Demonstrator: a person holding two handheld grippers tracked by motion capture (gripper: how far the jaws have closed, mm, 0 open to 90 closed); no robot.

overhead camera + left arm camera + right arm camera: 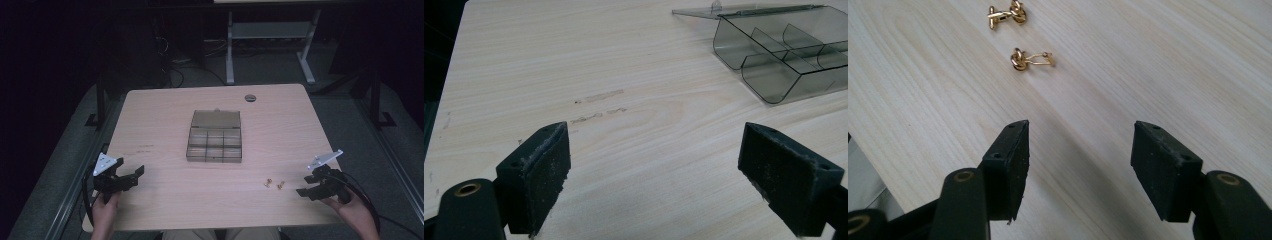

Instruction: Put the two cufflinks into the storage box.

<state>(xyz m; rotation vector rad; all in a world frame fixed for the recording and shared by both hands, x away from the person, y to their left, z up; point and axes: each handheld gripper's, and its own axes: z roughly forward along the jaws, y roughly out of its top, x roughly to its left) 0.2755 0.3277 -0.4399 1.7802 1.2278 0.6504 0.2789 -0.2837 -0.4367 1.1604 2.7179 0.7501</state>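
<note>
A smoky clear plastic box (pixel 215 136) with small compartments lies with its lid back at the middle of the wooden table (pixel 165 110); the left gripper view shows the box (pixel 784 55) at the upper right. Two gold knot cufflinks (pixel 274 184) lie on the table near the front right. In the right gripper view the nearer cufflink (pixel 1027 59) and the farther one (pixel 1007 13) lie ahead of the jaws. My left gripper (pixel 134 177) is open over bare wood at the front left. My right gripper (pixel 306 186) is open just right of the cufflinks, holding nothing.
A round grey cap (pixel 250 97) sits in the table near its far edge. Beyond the table stand the white legs of another desk (pixel 230 55) with cables on the dark floor. Bare wood stretches between the box and both grippers.
</note>
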